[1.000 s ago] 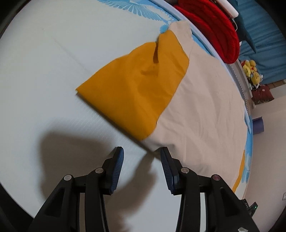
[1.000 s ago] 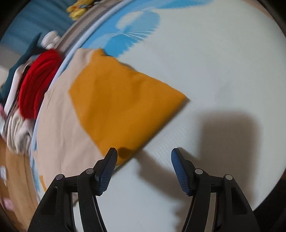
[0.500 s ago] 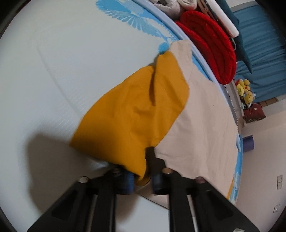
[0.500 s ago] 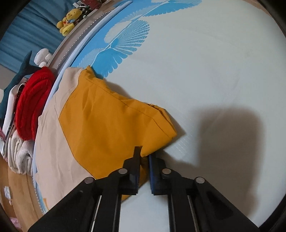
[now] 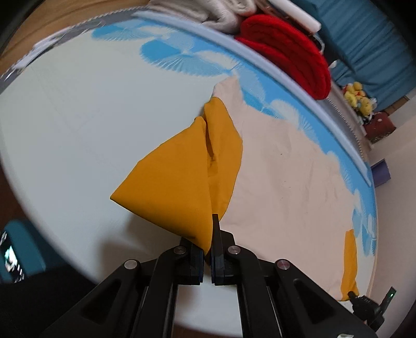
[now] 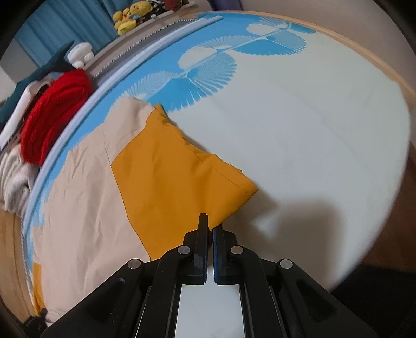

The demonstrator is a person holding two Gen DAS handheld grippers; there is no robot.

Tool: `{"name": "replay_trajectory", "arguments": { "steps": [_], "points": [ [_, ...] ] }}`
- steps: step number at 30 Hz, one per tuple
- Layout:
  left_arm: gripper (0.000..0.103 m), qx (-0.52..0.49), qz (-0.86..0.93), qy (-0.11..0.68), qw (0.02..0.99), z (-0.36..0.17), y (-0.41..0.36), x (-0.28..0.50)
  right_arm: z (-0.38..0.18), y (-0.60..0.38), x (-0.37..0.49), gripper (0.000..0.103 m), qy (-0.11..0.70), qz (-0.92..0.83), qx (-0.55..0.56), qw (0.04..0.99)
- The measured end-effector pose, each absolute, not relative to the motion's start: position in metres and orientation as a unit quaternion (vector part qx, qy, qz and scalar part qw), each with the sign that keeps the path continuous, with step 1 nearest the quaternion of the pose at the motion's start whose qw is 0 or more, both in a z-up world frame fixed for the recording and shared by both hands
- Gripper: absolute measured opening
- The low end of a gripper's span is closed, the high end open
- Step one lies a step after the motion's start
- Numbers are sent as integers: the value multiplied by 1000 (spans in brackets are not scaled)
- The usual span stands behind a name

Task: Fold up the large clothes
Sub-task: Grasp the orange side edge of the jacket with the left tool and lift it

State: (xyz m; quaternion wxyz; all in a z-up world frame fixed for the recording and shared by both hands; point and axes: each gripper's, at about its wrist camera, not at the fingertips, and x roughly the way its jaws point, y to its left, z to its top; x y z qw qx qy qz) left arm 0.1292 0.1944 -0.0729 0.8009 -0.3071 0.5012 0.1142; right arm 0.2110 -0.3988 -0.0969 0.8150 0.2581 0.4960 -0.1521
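A large garment of cream (image 5: pixel 293 182) and mustard-yellow cloth (image 5: pixel 176 179) lies spread on a pale mat with blue fan prints (image 5: pixel 65 124). My left gripper (image 5: pixel 208 247) is shut on a corner of the yellow part and holds it up off the mat as a peaked fold. In the right wrist view the same yellow panel (image 6: pixel 176 179) meets the cream body (image 6: pixel 85 197), and my right gripper (image 6: pixel 210 228) is shut on its near edge, which is raised. A second yellow patch (image 5: pixel 349 262) shows at the garment's far end.
A red knitted item (image 5: pixel 288 52) and a grey-white cloth pile (image 5: pixel 208 13) lie beyond the mat's raised border (image 5: pixel 260 62). Yellow plush toys (image 5: pixel 358 101) sit in front of a blue curtain (image 5: pixel 369 39). The mat's pale middle (image 6: pixel 299 145) stretches right of the garment.
Both grippers were open above the mat, then closed on the yellow cloth's near edge. They have since risen, lifting that edge so the yellow panel peaks up off the mat.
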Motion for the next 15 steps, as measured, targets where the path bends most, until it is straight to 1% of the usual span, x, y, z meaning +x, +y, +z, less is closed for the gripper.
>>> {"name": "replay_trajectory", "arguments": {
  "steps": [4,5,6,7,8,9,10,11,15],
  "points": [
    [4,-305,119,533,780,-102,193,114,-112,-391,174,3,537,-158,221,799],
    [5,-313,123,535,775,-107,195,114,-117,-392,171,5,543,-162,219,794],
    [7,-316,124,536,773,-111,197,116,-119,-393,170,10,543,-166,216,794],
    [9,-318,124,541,769,-116,198,118,-119,-394,169,15,540,-174,205,798],
    [18,-324,122,547,762,-123,201,119,-116,-394,168,17,533,-190,184,804],
    [29,-337,120,552,753,-131,204,120,-113,-393,166,21,525,-200,168,810],
    [32,-356,119,553,744,-137,208,119,-110,-392,165,25,521,-206,154,814],
    [34,-373,120,552,736,-144,211,117,-107,-389,164,26,515,-214,137,819],
    [35,-414,116,545,720,-157,219,116,-80,-375,161,27,460,-245,67,851]
  ]
}}
